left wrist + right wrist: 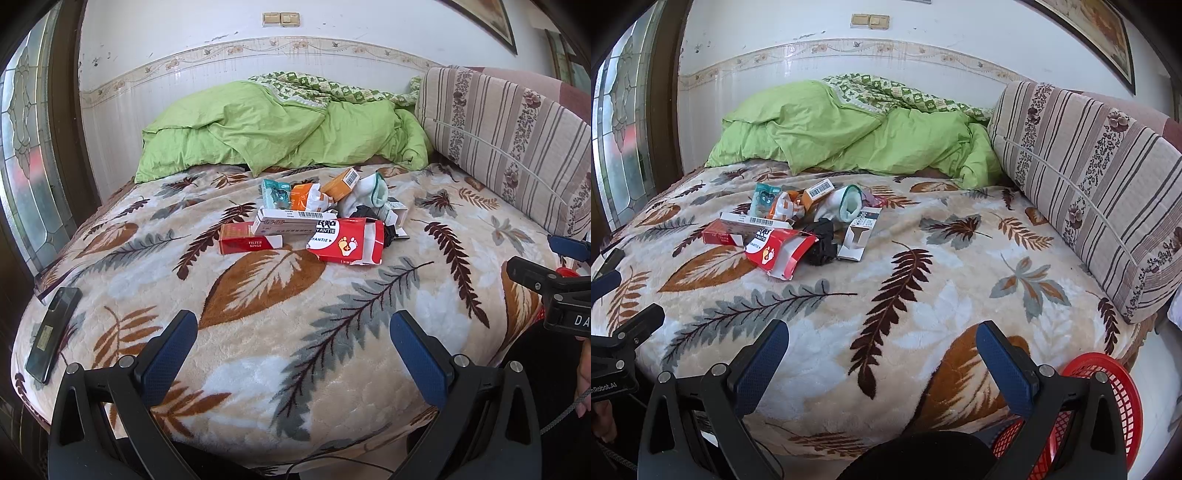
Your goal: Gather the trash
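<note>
A heap of trash lies mid-bed on the leaf-patterned blanket [295, 314]: a torn red foot-patch box [345, 240] [779, 249], a red cigarette carton [249, 239] [720, 234], a long white box [288, 223], an orange box [341, 182] [817, 192], a teal blister pack [275, 194] [764, 197], a white sock [369, 192] [846, 205], a black cloth [822, 242] and a small open white box [858, 236]. My left gripper [293, 341] and right gripper [882, 350] both hover open over the near blanket, well short of the heap, holding nothing.
A red mesh basket [1108, 398] sits at the bed's near right edge. A black phone [53, 334] lies at the near left corner. A green duvet [280, 129] is bunched at the back, a striped cushion [1089, 192] along the right. A glass door [26, 155] stands left.
</note>
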{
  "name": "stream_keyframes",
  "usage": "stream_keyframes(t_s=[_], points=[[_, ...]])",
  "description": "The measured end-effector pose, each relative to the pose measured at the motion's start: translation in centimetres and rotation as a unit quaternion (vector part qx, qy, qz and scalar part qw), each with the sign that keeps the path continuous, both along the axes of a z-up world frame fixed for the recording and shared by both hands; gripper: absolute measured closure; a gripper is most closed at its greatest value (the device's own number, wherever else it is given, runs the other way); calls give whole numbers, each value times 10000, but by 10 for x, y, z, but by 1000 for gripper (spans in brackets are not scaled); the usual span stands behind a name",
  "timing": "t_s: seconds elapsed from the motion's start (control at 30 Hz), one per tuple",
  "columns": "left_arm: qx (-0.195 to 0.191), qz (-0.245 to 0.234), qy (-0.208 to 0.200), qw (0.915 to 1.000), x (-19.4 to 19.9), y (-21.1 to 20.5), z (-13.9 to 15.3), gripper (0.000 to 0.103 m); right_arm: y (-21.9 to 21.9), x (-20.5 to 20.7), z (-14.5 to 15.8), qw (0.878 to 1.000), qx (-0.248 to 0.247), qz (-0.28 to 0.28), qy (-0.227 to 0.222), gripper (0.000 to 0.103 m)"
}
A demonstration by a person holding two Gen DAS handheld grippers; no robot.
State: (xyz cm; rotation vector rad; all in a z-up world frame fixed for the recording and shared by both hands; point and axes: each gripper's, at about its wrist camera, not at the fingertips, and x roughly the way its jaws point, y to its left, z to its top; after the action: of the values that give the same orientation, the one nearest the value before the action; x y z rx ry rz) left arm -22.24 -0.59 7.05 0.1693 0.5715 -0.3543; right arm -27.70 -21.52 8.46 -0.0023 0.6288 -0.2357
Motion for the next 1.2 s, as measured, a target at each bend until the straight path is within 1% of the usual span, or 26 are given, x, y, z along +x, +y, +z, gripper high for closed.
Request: stream_keyframes(t_s=[0.67, 0.8, 0.9, 1.03, 1.2], points=[[-3, 0, 29, 10000, 0, 2, -1, 0, 1, 1, 1, 10000, 20, -18, 12, 1], [-21, 20, 132, 9999, 3, 4, -5, 0, -5, -1, -1, 9998, 178, -39, 32, 1], [-95, -8, 300, 9995, 10, 2, -7, 0, -11, 1, -1, 9992, 391, -56, 67, 1], [-164, -87, 605, 9980, 32, -7, -9, 0, -26, 4, -4, 9961, 870, -91, 129, 1], [-361, -272, 1233, 9913, 76, -27, -16, 0, -36, 5, -6, 9919, 1258, -137, 143, 1]])
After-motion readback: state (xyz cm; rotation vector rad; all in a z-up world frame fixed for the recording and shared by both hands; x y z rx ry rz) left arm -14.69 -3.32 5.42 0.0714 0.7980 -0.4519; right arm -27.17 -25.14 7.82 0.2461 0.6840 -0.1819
